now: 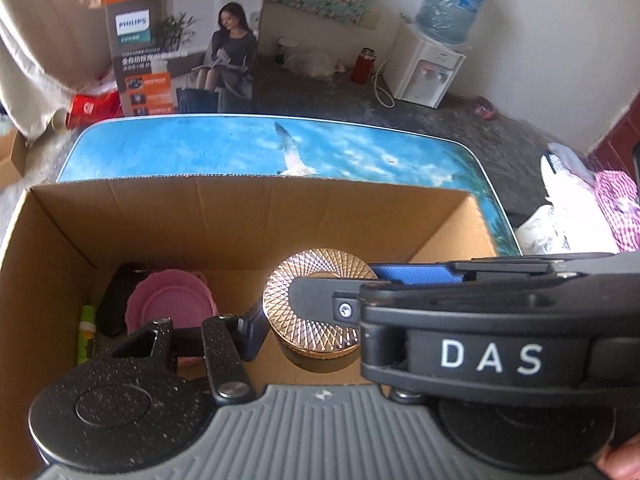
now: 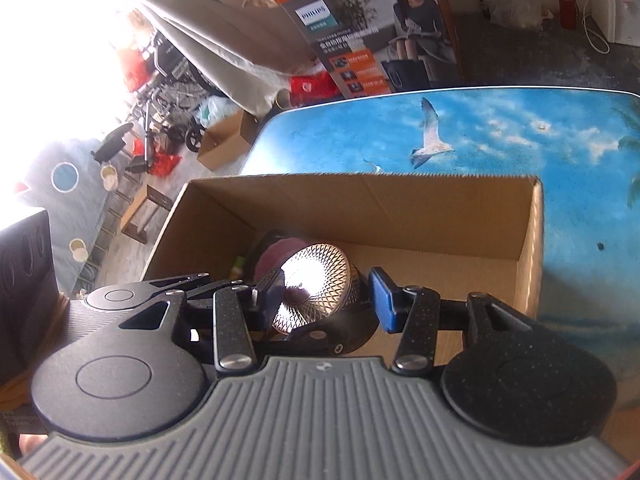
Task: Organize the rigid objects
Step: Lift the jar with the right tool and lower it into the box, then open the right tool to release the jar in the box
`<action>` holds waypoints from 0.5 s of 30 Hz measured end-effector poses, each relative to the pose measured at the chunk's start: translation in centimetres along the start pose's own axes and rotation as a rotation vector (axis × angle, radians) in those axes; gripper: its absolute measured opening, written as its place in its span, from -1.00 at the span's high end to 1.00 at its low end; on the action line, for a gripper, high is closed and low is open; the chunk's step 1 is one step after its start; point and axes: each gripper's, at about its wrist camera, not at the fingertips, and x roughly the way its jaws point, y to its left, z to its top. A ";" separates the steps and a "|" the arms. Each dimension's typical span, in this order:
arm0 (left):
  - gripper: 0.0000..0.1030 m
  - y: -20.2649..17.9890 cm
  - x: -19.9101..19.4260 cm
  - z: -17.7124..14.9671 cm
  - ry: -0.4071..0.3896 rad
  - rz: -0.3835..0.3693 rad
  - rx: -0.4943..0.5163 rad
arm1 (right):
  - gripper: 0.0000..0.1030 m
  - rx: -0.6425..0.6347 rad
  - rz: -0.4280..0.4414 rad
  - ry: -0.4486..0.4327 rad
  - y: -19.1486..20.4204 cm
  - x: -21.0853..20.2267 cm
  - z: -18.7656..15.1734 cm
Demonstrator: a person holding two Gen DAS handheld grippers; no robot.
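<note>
My right claw [image 2: 324, 300] is pinching the round copper tin [image 2: 320, 276]. One finger lies across the left part of its patterned lid and the blue pad of the other finger [image 2: 382, 304] sits against the dark underside, so the tin hangs tilted with its lid turned toward the right wrist camera.

My left claw [image 1: 316, 320] is at the same tin [image 1: 320, 276]. Its one visible finger [image 1: 252, 328] rests against the tin's left rim. The other finger is hidden behind the right claw's body, which crosses in from the right of the left wrist view, so I cannot tell whether the left claw is actually gripping or only standing around the tin.

The tin is in mid-frame, held above the floor of an open cardboard box [image 1: 240, 216], with its shadow on the cardboard below it. To its left in the box, in the lower left of the left wrist view, lie a pink round container [image 1: 172, 300], a black object [image 1: 114, 300] just behind that, and a green tube [image 1: 87, 332] against the left wall.

The box stands on a tabletop [image 1: 200, 148] printed with blue sky and a seagull. Beyond the tabletop's far edge, at upper left, stands an orange and grey Philips carton [image 1: 180, 52]. At upper right there is a white water dispenser [image 1: 428, 72] with a red flask [image 1: 362, 64] on the floor beside it. Crumpled clothes [image 1: 580, 208] lie at the right edge.
</note>
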 end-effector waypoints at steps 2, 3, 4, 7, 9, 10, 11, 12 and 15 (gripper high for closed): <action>-0.12 0.2 0.6 0.3 0.008 0.002 -0.012 | 0.10 -0.003 -0.007 0.011 -0.3 0.6 0.4; -0.12 0.4 0.9 0.4 0.013 0.002 -0.019 | 0.10 -0.005 -0.009 0.014 -0.4 1.0 0.6; -0.12 0.6 1.2 0.5 0.017 0.000 -0.028 | 0.10 -0.005 -0.010 0.018 -0.6 1.4 0.8; -0.14 0.9 1.9 0.7 0.033 -0.012 -0.052 | 0.10 -0.002 -0.015 0.031 -1.2 2.4 1.2; -0.15 1.1 2.3 0.8 0.043 -0.017 -0.063 | 0.10 -0.001 -0.024 0.036 -1.6 3.1 1.4; -0.11 1.1 2.5 0.8 0.046 -0.022 -0.067 | 0.11 -0.001 -0.023 0.036 -1.7 3.3 1.4; -0.12 1.1 2.5 0.9 0.040 -0.022 -0.068 | 0.12 0.001 -0.012 0.034 -1.8 3.5 1.4; -0.14 1.1 2.4 0.9 0.034 -0.013 -0.063 | 0.11 -0.001 -0.020 0.024 -1.7 3.4 1.4; -0.18 1.0 2.1 1.1 0.024 -0.015 -0.058 | 0.12 0.004 0.000 0.007 -1.7 3.2 1.5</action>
